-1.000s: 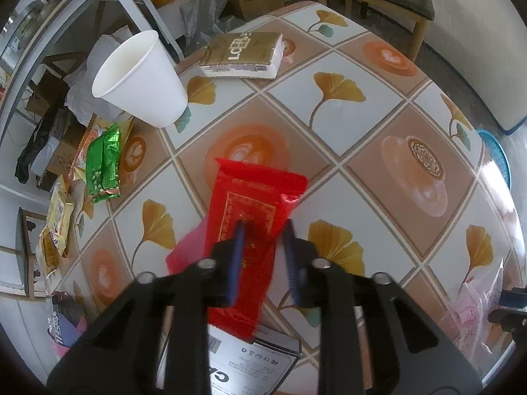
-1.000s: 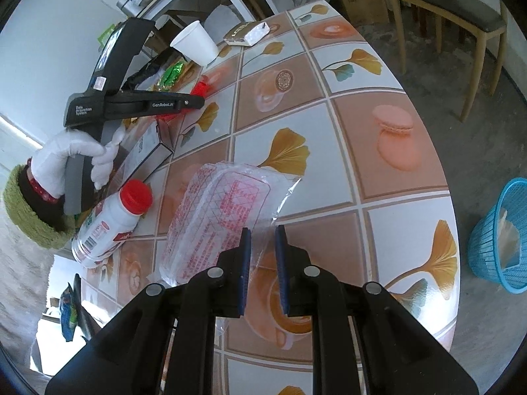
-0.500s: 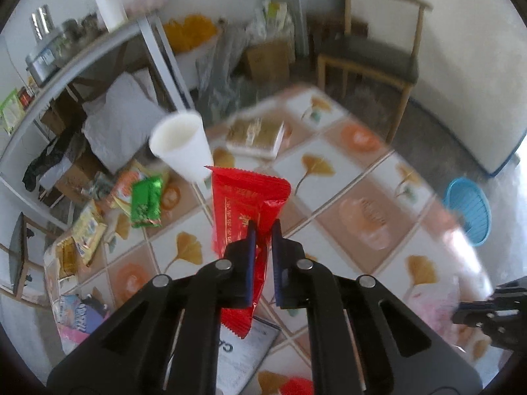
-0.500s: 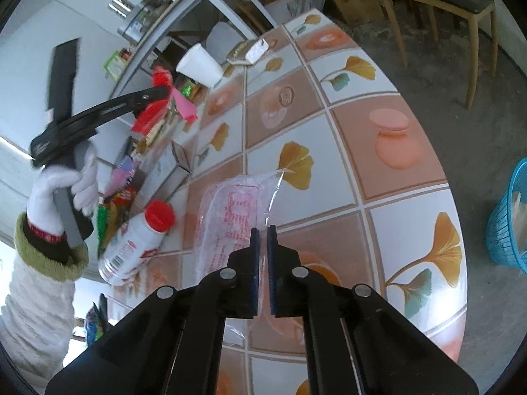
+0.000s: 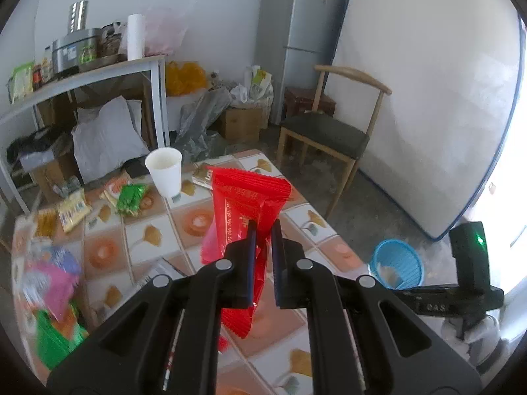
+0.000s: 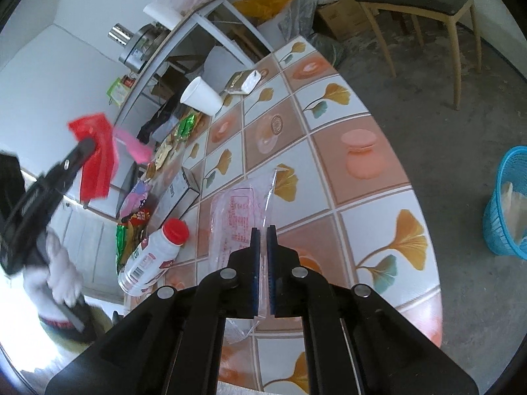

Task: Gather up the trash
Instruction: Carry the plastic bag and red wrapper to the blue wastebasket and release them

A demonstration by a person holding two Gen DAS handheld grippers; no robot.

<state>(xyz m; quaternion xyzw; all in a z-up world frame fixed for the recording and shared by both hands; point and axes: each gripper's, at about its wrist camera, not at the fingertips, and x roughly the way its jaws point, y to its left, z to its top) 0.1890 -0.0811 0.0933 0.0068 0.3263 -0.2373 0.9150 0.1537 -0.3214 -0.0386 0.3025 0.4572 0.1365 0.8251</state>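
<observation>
Tiled table | red wrapper crinkled, glossy | clear wrapper printed

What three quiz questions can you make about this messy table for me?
1. True or false: the left hand-held gripper is shut on the red wrapper.
2. What does the right hand-held gripper pinch? A) white paper cup B) clear plastic wrapper C) red-capped bottle
3. Fill in: the blue basket stands on the ____.

Key: 1 true; 2 B; 3 floor.
</observation>
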